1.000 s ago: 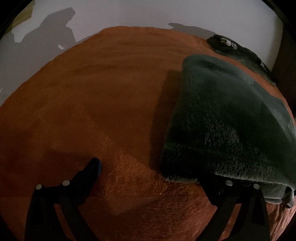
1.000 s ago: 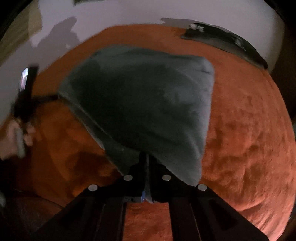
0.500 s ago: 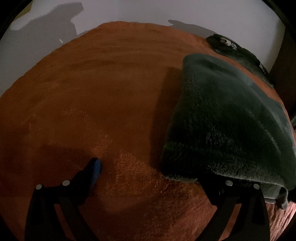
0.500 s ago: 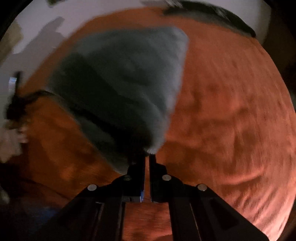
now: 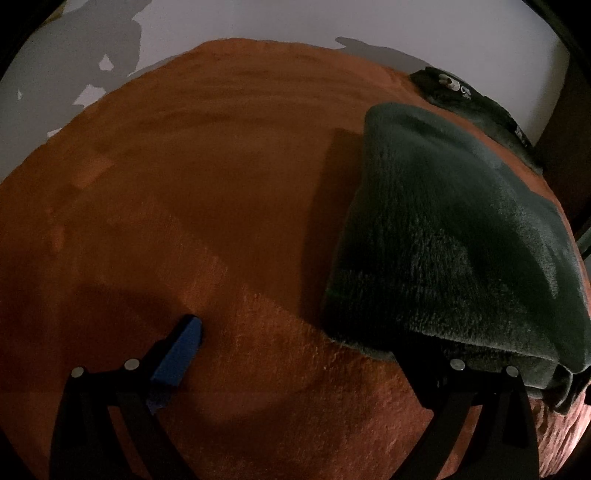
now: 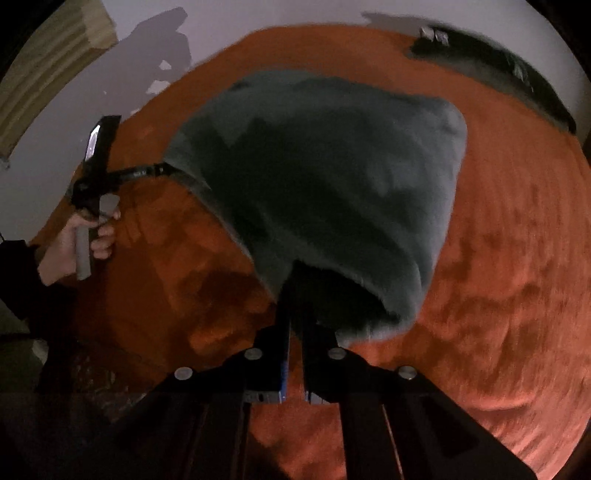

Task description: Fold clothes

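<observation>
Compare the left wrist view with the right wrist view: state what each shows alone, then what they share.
Only the left wrist view shows the left gripper from behind, wide open, its right finger under the fuzzy grey-green garment. Only the right wrist view shows the right gripper shut on the garment's edge, the person's left hand and a wooden panel. Both show the orange blanket, a dark garment at the far edge and the pale wall.

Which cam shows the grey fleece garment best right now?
Right wrist: nearly the whole grey fleece garment is visible, a bit blurred, pinched in the right tongs. Left wrist shows it sharper, but its near right corner is cut off.
</observation>
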